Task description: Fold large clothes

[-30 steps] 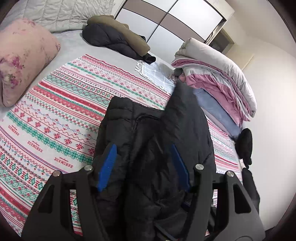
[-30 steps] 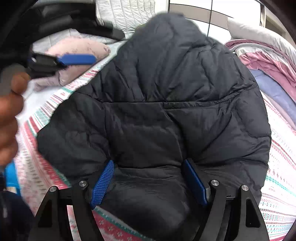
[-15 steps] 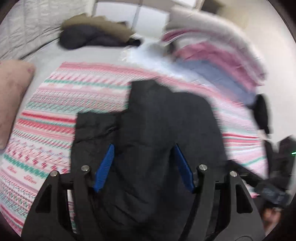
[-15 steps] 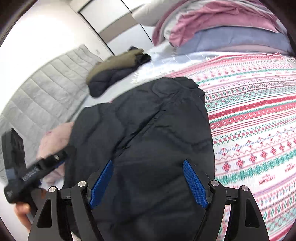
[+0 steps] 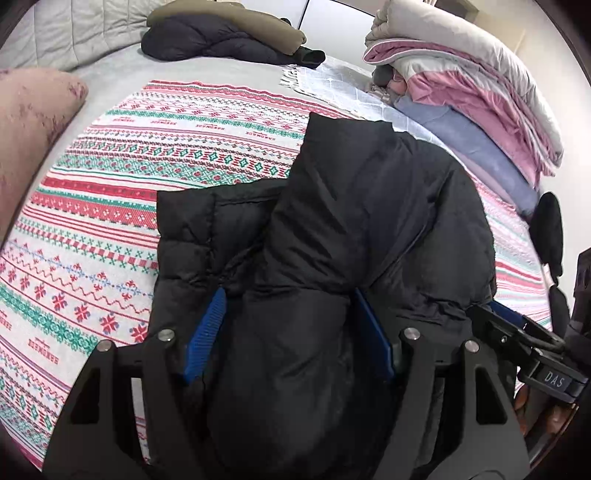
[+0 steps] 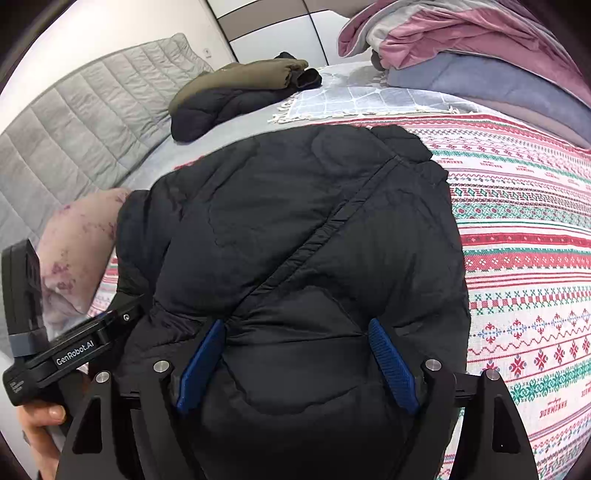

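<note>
Black puffer nylon right under both wrist cameras: jacket (image 5: 369, 203) down on the bed in a thick bundle, one panel doubled over the body, a flatter part poking out to the left. Left gripper (image 5: 289, 295) straddling the near edge of the bundle, jaws spread wide and just been opening. Padding bulging up between the blue pads (image 5: 207, 332), no clamping visible; reads as let go. Right gripper (image 6: 297, 323) same story at the other near corner: jaws wide, just widened further, fabric between them, no visible bite. Hand (image 6: 40, 424) on the left tool's handle, low left in the right wrist view.

Change from a second ago: then lifted and hanging in front of the right camera, hiding most of the room; now lowered, laid over itself, resting on the red, green and white patterned blanket (image 5: 147, 184). Judgement: fold just placed, release under way. Probably still to come: a press-down or one more fold for a compact shape, then a move to the finished pile. Risk: springy filling reopening the fold once the pads clear.

Further out: pink pillow (image 5: 29, 129) at left, pale fringed throw (image 5: 332, 85) beyond the blanket. Two folded coats (image 5: 221, 40), dark and olive, near the grey quilted headboard (image 6: 74, 129). Stacked quilts (image 5: 461, 74) at right, wardrobe doors (image 6: 277, 29) at the back.
</note>
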Motion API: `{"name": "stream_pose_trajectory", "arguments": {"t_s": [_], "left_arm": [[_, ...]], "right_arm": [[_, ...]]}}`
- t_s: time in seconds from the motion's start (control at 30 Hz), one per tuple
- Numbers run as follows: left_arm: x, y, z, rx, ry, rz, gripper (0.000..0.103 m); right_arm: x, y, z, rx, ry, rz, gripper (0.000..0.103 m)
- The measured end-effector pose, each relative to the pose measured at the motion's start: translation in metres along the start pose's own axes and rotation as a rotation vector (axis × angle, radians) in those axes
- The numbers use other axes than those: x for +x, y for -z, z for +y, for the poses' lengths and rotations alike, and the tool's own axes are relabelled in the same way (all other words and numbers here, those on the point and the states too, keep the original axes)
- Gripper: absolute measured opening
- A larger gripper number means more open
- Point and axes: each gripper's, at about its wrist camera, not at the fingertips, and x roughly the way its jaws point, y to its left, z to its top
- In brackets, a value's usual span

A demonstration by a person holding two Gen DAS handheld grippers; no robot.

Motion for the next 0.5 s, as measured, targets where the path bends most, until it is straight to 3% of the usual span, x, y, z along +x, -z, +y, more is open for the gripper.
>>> {"name": "stream_pose_trajectory", "arguments": {"t_s": [0.5], "left_arm": [[0.014,0.005,-0.003,0.041,-0.072,-0.017,0.077]], "right_arm": [[0.023,0.006,0.01,-0.052,0.09,-0.008,0.086]]}}
